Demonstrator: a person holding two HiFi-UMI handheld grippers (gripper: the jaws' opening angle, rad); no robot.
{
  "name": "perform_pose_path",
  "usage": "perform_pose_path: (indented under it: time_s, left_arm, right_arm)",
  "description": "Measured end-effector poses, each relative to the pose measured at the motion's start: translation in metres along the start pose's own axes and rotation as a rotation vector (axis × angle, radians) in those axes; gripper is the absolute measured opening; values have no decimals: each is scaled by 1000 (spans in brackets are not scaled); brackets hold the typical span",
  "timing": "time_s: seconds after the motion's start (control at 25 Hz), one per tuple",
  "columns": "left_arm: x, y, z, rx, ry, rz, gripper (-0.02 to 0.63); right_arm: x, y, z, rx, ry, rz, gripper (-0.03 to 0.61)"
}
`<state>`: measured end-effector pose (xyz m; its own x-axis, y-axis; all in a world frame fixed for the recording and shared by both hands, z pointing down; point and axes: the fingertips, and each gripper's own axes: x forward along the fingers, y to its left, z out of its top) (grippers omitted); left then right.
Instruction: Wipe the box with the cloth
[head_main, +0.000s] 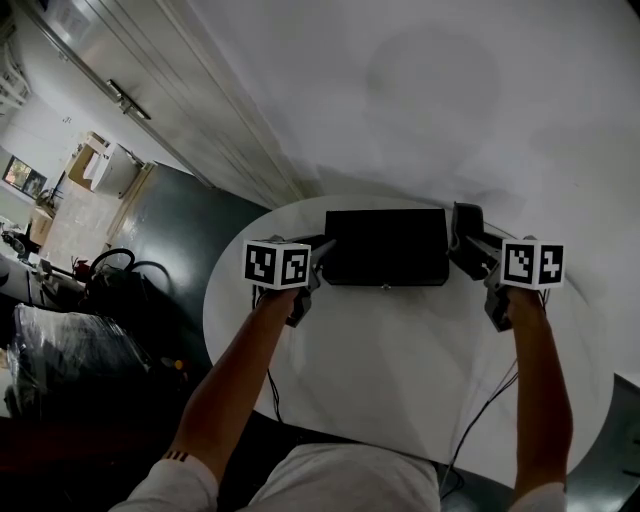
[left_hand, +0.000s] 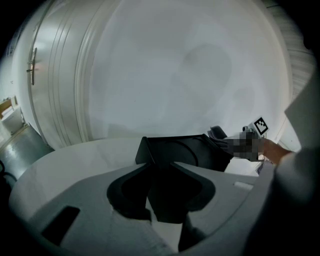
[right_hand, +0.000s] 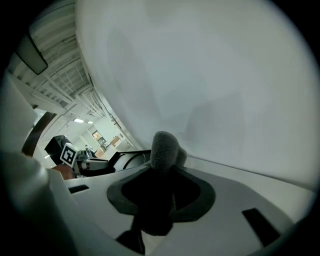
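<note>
While left gripper (head_main: 318, 265) grips box (head_main: 385, 245) — right gripper (head_main: 470, 252), cloth (right_hand: 162, 145).

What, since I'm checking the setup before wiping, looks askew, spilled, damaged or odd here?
Nothing stands out. The black rectangular box sits flat on the white round table, the left gripper clamps its left end, and the right gripper holds the grey fuzzy cloth by its right end. No spill or damage shows.
</note>
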<state>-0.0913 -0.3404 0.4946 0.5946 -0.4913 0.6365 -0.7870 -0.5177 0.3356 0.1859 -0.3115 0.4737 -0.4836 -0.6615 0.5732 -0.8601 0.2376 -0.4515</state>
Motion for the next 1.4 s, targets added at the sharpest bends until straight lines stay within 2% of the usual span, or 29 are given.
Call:
perform_pose_path:
  time_s: [0.2,0.44,0.76,1.4]
  left_arm:
    - [1,1,-2,-3,0,-2,121]
    - [0,-2,0,-5,-2,-8,121]
    - [1,1,0,-2,-5,-16,123]
    - [0,0,-2,8,-4,-19,124]
  right_arm:
    - [30,-9,8,101,-18,31,107]
    - [46,-21,-4,145,25,11,107]
    - [45,-20,-31,99,103,-24,107]
    - [1,2,-90,29,161,-49,107]
